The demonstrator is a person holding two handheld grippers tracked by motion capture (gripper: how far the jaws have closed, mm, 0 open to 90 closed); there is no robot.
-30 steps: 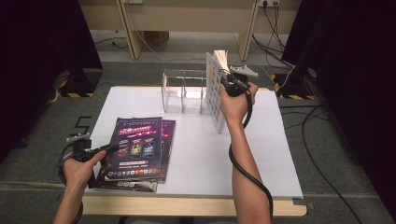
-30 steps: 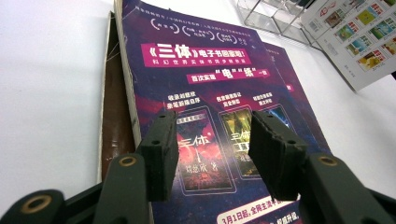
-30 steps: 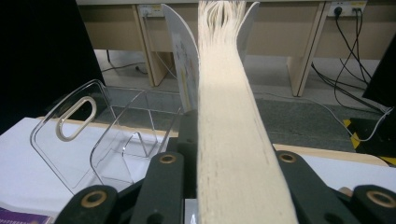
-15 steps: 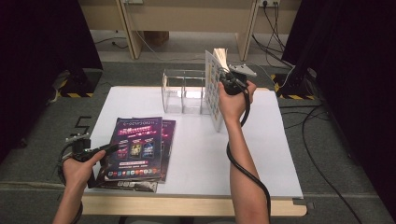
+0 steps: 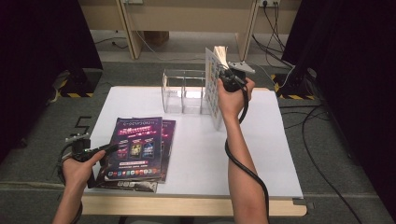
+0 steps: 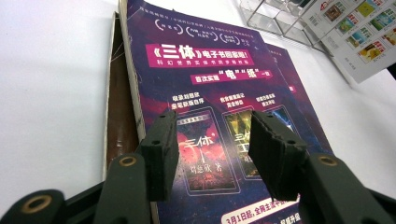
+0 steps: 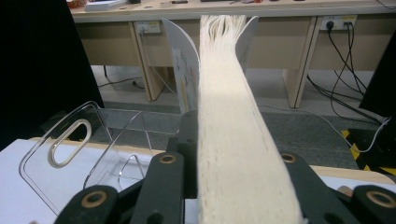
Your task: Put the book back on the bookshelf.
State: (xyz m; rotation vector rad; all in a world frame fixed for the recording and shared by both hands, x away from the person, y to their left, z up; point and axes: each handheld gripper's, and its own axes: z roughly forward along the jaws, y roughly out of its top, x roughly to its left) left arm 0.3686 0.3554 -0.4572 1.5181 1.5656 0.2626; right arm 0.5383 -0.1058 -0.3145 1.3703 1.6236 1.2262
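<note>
A white-covered magazine (image 5: 213, 91) stands upright on its edge beside the right end of a clear acrylic file holder (image 5: 183, 91). My right gripper (image 5: 224, 77) is shut on its upper part; in the right gripper view the page edges (image 7: 224, 93) run up between the jaws, with the holder (image 7: 70, 140) to the left. A stack of purple magazines (image 5: 135, 147) lies flat at the front left of the table. My left gripper (image 5: 109, 148) is open at the stack's left edge. Its fingers (image 6: 161, 154) hover over the top purple cover (image 6: 210, 88) without touching it.
The white table top (image 5: 271, 140) has free room in the middle and on the right. Cables (image 5: 322, 121) trail over the floor on the right. Wooden desk legs (image 5: 133, 28) stand behind the table.
My right hand has risen slightly and moved a little away with the upright magazine. The left gripper and the purple stack have not moved.
</note>
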